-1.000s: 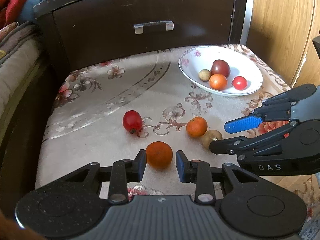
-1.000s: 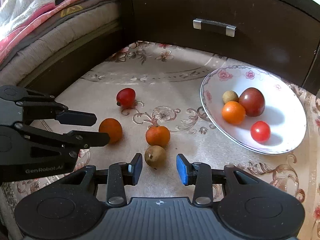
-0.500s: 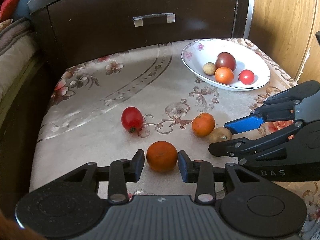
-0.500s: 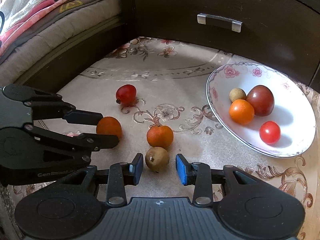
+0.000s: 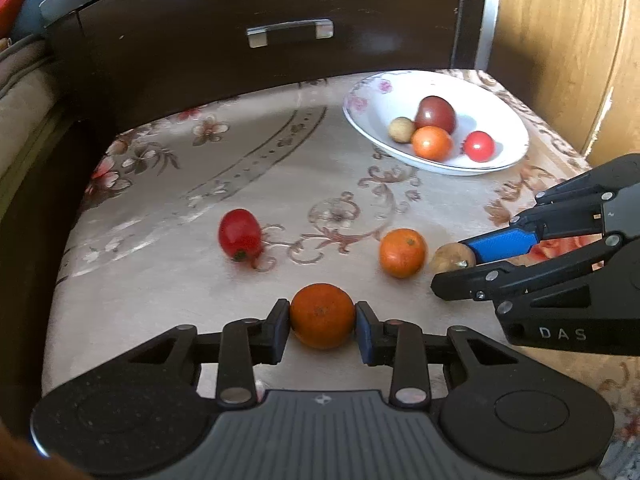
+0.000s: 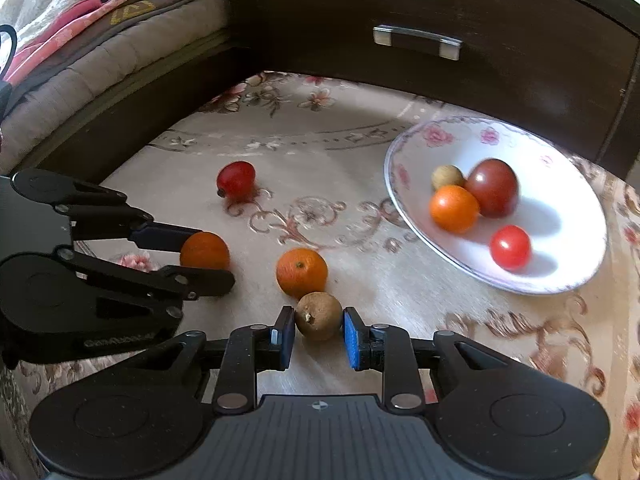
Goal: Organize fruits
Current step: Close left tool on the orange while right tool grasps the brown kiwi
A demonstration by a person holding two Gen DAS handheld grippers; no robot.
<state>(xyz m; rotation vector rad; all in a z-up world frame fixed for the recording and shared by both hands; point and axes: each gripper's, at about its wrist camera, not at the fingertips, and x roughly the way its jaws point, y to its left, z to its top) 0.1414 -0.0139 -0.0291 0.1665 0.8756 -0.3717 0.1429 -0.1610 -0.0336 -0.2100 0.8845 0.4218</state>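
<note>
Eight fruits in all: four loose on the patterned table top (image 5: 168, 280), four in the bowl (image 5: 508, 128).
Cabinet: dark drawer front (image 5: 280, 4) with a metal handle (image 5: 290, 33) stands behind the table; no writing on it.
Bowl: white with pink flowers, at the far right; holds a dark tomato (image 5: 435, 114), an orange tomato (image 5: 432, 143), a red cherry tomato (image 5: 479, 146) and a small beige fruit (image 5: 401, 129).
Left gripper (image 5: 322, 326): a second ago its pads stood apart just short of the orange (image 5: 322, 315); now both pads touch the orange's sides, so it is clamped on it, though the orange looks to sit on the table still.
Right gripper (image 6: 318, 334): it has come forward and narrowed; the brown fruit (image 6: 319, 316) now lies between the pads, the left pad touching it, the blue right pad just beside it. Whether the grip is complete I cannot tell.
Meaning for the task: both pickups look nearly set, and the likely next step is carrying each fruit to the bowl.
Left behind: a second orange (image 6: 301, 273) touching the brown fruit, and a red tomato (image 5: 239, 235) well apart to the left.
Writing: "DAS" on the right gripper's body in the left wrist view; "GenRobot" lettering, blurred, on the left gripper's body in the right wrist view.
</note>
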